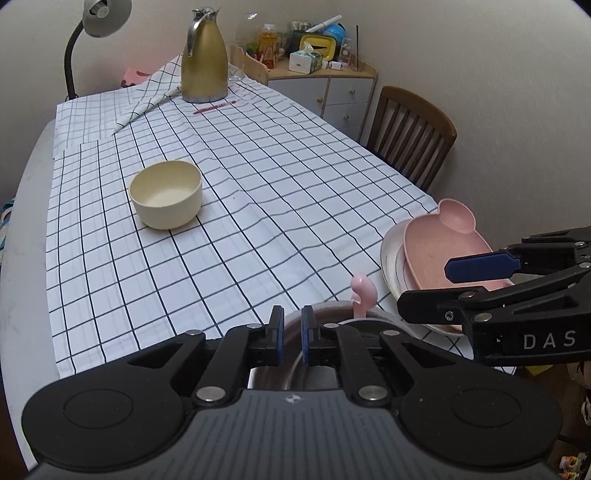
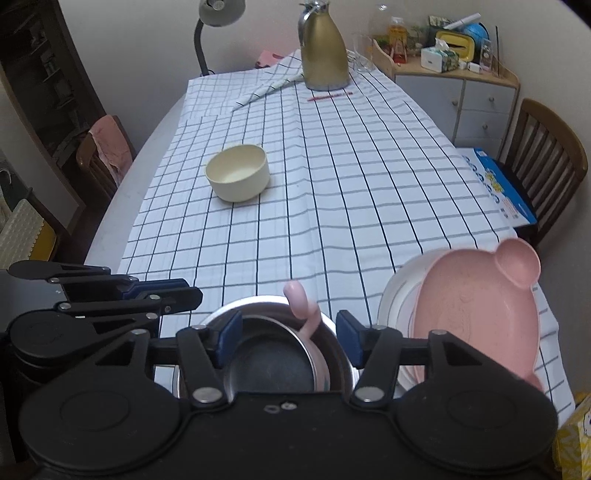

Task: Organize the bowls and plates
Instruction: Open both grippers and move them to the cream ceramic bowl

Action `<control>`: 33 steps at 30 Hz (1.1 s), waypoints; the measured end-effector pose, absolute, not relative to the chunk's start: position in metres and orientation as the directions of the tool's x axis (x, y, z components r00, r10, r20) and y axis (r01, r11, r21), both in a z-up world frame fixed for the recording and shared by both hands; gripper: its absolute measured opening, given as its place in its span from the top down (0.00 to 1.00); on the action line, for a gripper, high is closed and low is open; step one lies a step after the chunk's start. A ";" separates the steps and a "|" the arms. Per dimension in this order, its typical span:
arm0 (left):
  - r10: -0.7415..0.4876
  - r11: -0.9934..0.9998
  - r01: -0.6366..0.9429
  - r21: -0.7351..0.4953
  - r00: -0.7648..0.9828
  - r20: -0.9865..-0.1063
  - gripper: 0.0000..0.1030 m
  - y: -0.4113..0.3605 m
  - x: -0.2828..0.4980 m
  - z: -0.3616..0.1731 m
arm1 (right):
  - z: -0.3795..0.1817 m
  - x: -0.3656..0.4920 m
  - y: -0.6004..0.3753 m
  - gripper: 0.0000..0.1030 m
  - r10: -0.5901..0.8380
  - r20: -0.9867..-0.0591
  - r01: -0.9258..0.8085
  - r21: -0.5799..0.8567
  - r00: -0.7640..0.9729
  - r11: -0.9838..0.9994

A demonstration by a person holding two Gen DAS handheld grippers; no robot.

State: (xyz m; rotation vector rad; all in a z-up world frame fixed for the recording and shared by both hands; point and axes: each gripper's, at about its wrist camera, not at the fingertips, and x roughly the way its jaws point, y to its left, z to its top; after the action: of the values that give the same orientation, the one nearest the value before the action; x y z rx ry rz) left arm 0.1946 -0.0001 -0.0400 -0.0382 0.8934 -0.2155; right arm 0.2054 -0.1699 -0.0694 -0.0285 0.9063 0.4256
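A cream bowl (image 1: 166, 199) (image 2: 237, 172) stands alone on the checked cloth, far from both grippers. A steel bowl (image 2: 273, 354) (image 1: 295, 354) sits at the near table edge with a pink bowl with a curled handle (image 2: 301, 299) (image 1: 364, 290) nested inside. My left gripper (image 1: 292, 332) is nearly shut with the steel bowl's left rim between its pads. My right gripper (image 2: 290, 338) is open above the steel bowl. To the right, a pink bear-shaped plate (image 2: 476, 310) (image 1: 439, 243) lies on a white plate (image 2: 400, 291) (image 1: 391, 251).
A gold thermos (image 1: 204, 59) (image 2: 325, 51), a glass (image 1: 236, 62), a pink pen (image 1: 214, 107) and a folded cloth sit at the far end. A lamp (image 1: 99, 18) stands at the far left. A wooden chair (image 1: 410, 136) and a cabinet (image 1: 332, 88) stand on the right.
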 end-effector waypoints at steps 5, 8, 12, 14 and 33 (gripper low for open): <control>-0.190 0.982 0.132 -0.137 0.628 -0.755 0.70 0.010 0.205 -0.034 | -0.059 0.220 -0.162 0.36 0.371 -0.747 -0.404 0.151 0.551 0.902; -0.163 0.986 0.093 -0.136 0.666 -0.728 0.41 0.019 0.211 -0.029 | -0.054 0.231 -0.157 0.32 0.385 -0.737 -0.425 0.146 0.556 0.893; -0.142 0.989 0.061 -0.138 0.684 -0.716 0.38 0.033 0.226 -0.024 | -0.046 0.252 -0.151 0.26 0.400 -0.722 -0.437 0.150 0.565 0.887; -0.124 0.990 0.041 -0.133 0.694 -0.709 0.35 0.040 0.235 -0.021 | -0.042 0.263 -0.148 0.23 0.413 -0.712 -0.448 0.153 0.568 0.881; 0.028 0.988 -0.131 -0.083 0.679 -0.733 0.26 0.103 0.340 -0.038 | -0.049 0.388 -0.087 0.04 0.453 -0.718 -0.492 0.175 0.529 0.853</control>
State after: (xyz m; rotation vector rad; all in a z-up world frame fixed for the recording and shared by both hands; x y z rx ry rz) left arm 0.3396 0.1033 -0.0379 -0.1331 0.8199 0.0899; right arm 0.3877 -0.0874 -0.0486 -0.0513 0.8416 0.5643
